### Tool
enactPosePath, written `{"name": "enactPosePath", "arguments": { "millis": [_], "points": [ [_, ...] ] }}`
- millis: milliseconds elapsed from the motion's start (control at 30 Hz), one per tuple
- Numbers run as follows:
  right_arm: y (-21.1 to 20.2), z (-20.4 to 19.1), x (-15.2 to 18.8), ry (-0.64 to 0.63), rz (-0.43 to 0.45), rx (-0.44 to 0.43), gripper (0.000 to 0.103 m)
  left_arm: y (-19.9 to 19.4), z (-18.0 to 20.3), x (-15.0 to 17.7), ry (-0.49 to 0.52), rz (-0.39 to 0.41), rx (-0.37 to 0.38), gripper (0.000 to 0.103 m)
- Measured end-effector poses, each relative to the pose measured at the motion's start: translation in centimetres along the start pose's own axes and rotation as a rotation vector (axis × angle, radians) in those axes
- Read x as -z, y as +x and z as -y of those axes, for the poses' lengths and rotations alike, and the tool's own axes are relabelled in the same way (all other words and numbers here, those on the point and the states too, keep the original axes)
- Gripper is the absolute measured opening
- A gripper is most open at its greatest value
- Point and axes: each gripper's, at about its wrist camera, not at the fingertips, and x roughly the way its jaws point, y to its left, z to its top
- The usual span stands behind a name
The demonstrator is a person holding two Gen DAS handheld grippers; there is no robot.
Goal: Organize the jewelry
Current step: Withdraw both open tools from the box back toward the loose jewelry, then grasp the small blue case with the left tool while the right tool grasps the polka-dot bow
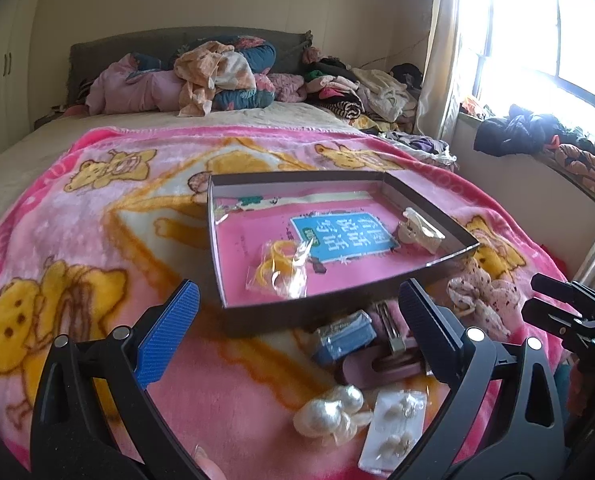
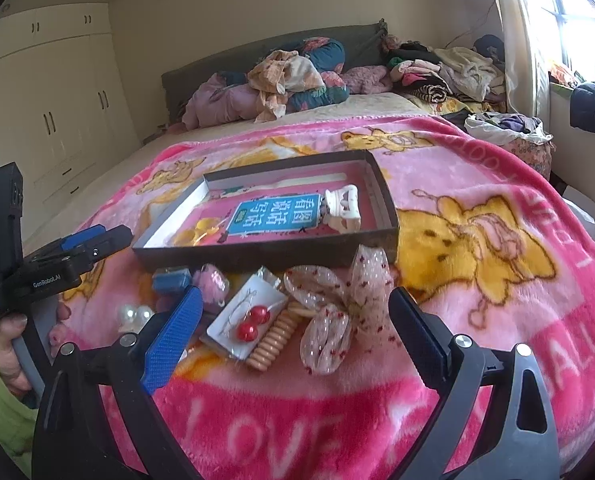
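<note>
Blue-padded fingers (image 1: 179, 332) of the left gripper (image 1: 297, 324) stand wide apart, holding nothing, above the loose pile at the near edge of the pink cartoon-bear fleece blanket (image 1: 97, 216) on the bed. Right gripper (image 2: 293, 336) likewise spread wide and empty.

Under the left gripper: a cluster of large white pearl beads (image 1: 329, 410), a clear packet of small pearl earrings on white card (image 1: 395, 426), a small blue box (image 1: 343, 338), a mauve plastic hair clip (image 1: 381, 366). Under the right gripper: a card with red cherry-bead earrings in clear wrap (image 2: 247, 320), a beige coiled hair tie (image 2: 275, 340) touching that card, a sheer spotted fabric bow (image 2: 337, 308).

Shallow dark cardboard tray (image 1: 429, 204), lined in pink print, lies just beyond the pile. It already holds a clear bag of yellow rings (image 1: 279, 268) and a cream claw clip (image 1: 417, 230).

Risks, as judged:
- Items crowd and overlap, so wide fingers closing down could pinch two things at once or nudge a neighbour off the pile.
- Clear wrap looks slick and flat on soft fleece; fingers may slide off, or bite blanket pile instead.
- Pearl beads are round and likely to squirt out sideways and roll toward the bed edge.
- Soft bedding gives under pressure, so the tray could tip if its near wall gets knocked.
- Both grippers work near each other; a collision seems possible.
</note>
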Motion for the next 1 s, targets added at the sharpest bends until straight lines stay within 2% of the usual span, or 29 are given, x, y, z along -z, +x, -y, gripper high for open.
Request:
{"name": "enactPosePath", "arguments": {
  "millis": [633, 1000],
  "points": [
    [-0.3, -1.2, 1.8, -0.015, -0.020, 0.029, 0.092, 1.4, 0.6, 3.1, 0.025, -0.115, 0.045, 0.091],
    [1.7, 0.3, 1.9, 0.028, -0.095, 0.107, 0.092, 3.7, 1.4, 2.8, 0.021, -0.151, 0.046, 0.091]
  ]
}}
